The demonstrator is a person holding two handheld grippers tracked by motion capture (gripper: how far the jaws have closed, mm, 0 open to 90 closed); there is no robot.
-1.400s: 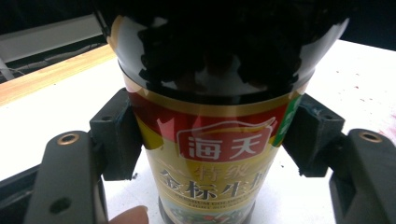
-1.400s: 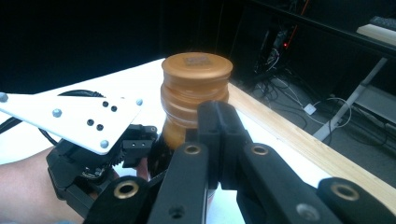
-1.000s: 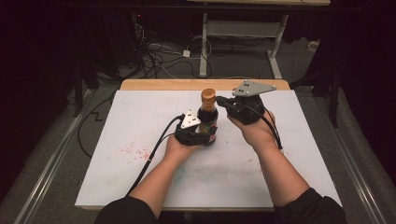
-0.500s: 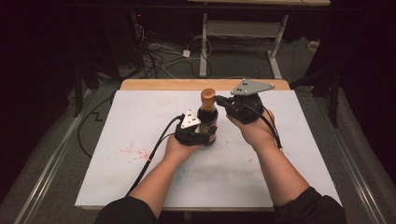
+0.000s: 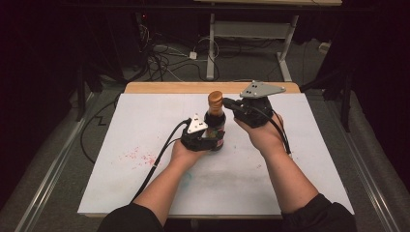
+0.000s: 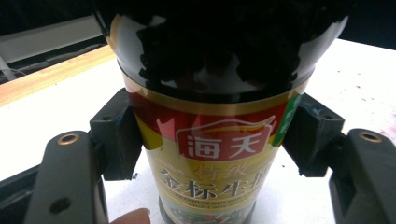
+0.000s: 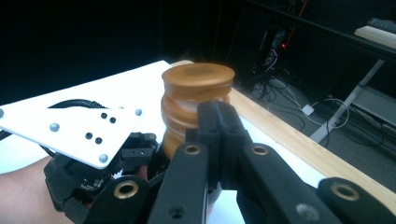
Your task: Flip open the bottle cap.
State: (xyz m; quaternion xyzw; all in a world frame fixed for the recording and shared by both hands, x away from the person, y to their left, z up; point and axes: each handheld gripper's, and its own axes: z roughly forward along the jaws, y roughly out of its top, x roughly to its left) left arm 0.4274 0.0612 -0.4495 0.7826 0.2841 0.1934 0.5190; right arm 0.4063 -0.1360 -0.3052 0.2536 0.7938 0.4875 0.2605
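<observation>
At the middle of the white counter (image 5: 145,193), I am clamping my left tongs (image 5: 205,140) around the labelled body of a dark sauce bottle (image 5: 214,126), holding it upright. My right tongs (image 5: 228,102) are sitting closed, empty, just below its brown cap (image 7: 197,79). Judging the step as uncapping, I am aiming to keep the base pinned and grip the cap squarely before twisting.

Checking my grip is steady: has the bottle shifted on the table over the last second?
No. The bottle stands the same way relative to the table's wooden far edge, left gripper clamped round it.
</observation>
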